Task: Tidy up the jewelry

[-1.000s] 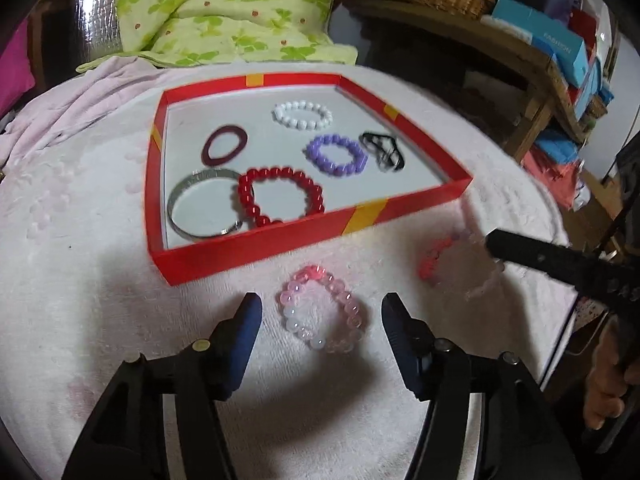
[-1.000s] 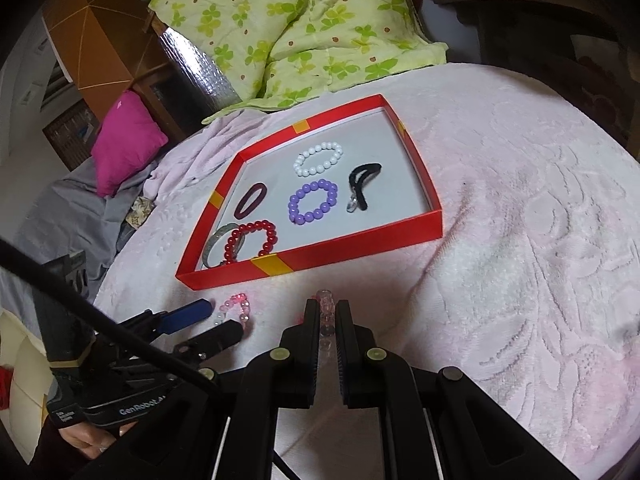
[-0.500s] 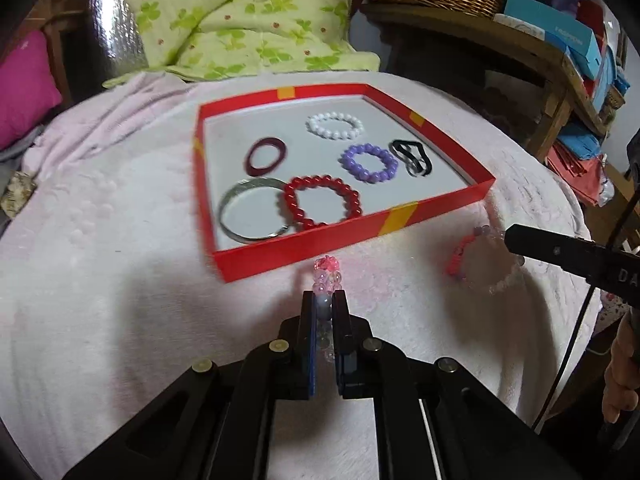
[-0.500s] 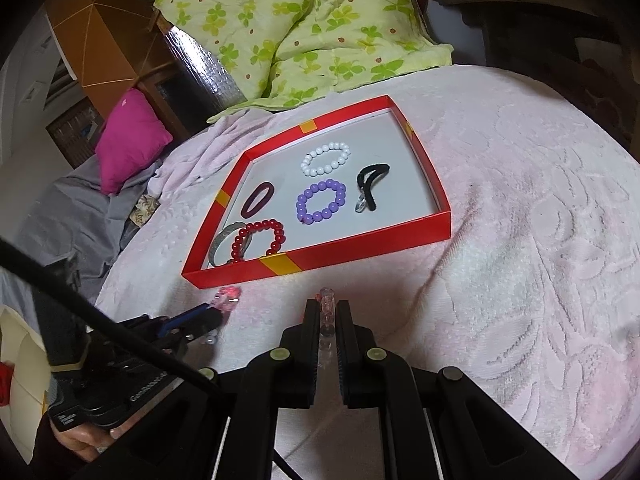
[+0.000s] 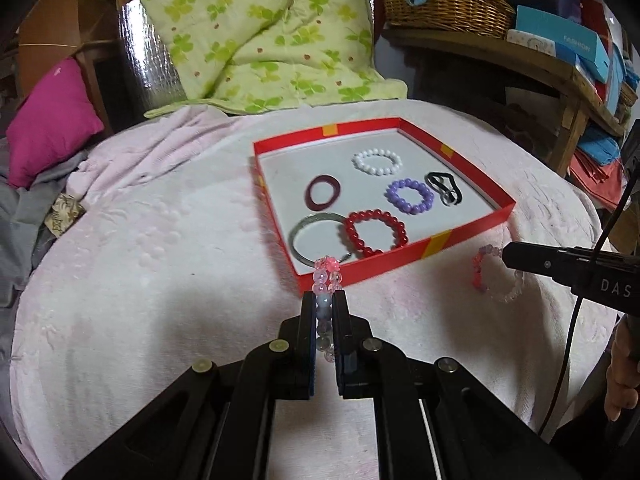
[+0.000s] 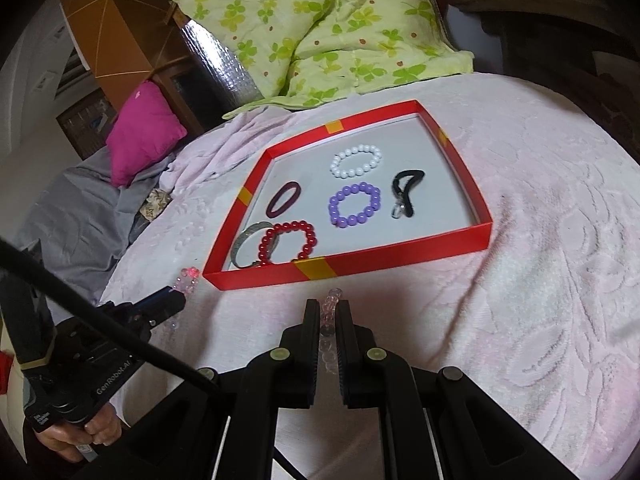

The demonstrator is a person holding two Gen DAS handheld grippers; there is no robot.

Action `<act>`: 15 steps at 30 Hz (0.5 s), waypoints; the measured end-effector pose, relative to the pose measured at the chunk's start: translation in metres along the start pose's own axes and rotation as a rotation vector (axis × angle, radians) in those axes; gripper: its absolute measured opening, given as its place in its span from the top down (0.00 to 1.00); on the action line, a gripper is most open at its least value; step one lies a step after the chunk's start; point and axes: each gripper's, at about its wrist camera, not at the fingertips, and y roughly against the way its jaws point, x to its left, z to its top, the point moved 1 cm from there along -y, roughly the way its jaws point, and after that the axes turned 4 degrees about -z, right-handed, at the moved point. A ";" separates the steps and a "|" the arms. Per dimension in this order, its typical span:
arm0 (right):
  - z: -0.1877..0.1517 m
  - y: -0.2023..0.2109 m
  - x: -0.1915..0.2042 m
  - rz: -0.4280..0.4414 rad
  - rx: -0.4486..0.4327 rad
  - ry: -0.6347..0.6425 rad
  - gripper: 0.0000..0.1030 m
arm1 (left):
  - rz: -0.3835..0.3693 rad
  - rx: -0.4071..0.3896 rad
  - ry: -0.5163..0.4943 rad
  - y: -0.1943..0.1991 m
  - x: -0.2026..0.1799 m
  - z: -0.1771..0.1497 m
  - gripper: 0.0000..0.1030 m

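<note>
Now the left gripper (image 5: pixel 325 308) is clamping the pink bracelet (image 5: pixel 327 276), lifted near the red tray's (image 5: pixel 400 264) front edge; the right gripper (image 6: pixel 329 312) is pinching the clear bracelet (image 6: pixel 330 308). Both are ready for placing.

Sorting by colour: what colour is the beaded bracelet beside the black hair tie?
Purple bracelet; clearest in the right wrist view.

pink bead bracelet (image 5: pixel 327 280) | edge-on, pinched | clear bead bracelet (image 6: pixel 330 312) | pinched
</note>
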 end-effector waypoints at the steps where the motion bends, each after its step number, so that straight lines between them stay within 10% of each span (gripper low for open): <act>1: 0.000 0.000 0.002 0.005 -0.002 0.000 0.92 | 0.004 -0.003 0.003 0.001 0.002 0.000 0.93; 15: 0.009 0.013 0.017 0.126 -0.065 -0.010 0.92 | -0.025 -0.026 0.039 0.009 0.011 0.003 0.93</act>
